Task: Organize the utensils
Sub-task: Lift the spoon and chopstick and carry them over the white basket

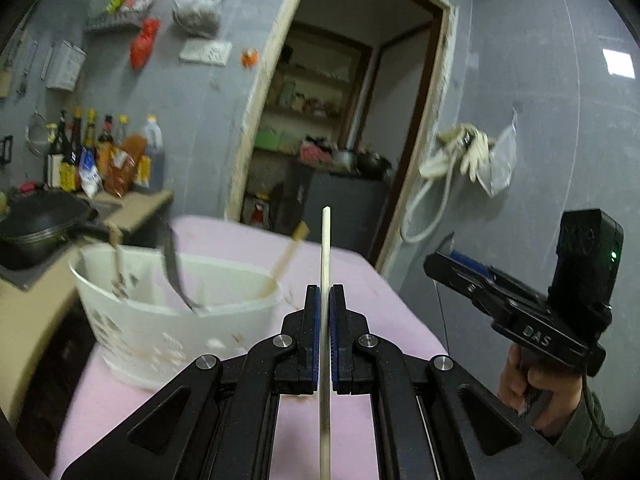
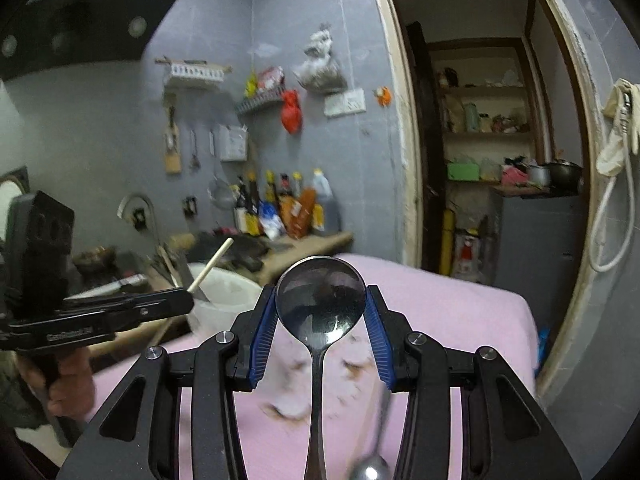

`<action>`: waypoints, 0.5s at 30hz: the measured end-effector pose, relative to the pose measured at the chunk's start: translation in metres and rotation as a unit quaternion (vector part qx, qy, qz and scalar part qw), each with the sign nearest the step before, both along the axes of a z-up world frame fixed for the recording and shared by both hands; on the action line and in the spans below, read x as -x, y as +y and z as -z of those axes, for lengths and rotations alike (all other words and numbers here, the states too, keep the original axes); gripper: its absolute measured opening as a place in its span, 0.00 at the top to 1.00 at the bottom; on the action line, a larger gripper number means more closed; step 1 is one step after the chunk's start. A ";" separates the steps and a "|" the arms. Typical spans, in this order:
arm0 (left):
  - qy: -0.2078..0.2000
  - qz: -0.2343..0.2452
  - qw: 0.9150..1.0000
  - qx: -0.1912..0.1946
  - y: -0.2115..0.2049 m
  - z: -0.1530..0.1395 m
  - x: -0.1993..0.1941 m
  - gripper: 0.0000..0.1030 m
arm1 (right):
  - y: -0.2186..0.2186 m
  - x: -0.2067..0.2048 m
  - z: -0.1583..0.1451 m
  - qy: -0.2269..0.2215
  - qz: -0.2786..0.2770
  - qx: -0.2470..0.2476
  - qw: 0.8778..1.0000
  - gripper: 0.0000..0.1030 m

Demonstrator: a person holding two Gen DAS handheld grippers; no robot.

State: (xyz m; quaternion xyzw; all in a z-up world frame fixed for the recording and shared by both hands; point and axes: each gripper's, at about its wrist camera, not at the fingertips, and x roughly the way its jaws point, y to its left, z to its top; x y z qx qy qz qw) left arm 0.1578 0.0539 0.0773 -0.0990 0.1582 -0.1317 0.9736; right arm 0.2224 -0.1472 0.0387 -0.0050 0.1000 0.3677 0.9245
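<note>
Left wrist view: the left gripper pinches a pale chopstick upright between closed pads, above a pink-covered table and near a white basket already holding utensils. In the right wrist view, the right gripper clamps a metal spoon by its bowl; another spoon lies below.

A utensil basket sits on the tabletop, left of the doorway; bottles stand behind it.
</note>
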 end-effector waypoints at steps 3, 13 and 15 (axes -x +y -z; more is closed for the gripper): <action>-0.026 -0.020 0.999 0.010 0.020 -0.019 0.003 0.98 | 0.017 0.001 -0.016 -0.012 -0.020 -0.023 0.999 0.61; -0.097 -0.092 0.989 0.054 0.110 -0.071 -0.021 0.98 | 0.085 -0.006 -0.059 -0.058 -0.047 -0.091 0.993 0.61; -0.113 -0.113 0.985 0.059 0.126 -0.076 -0.027 0.98 | 0.101 -0.012 -0.062 -0.064 -0.038 -0.110 0.991 0.61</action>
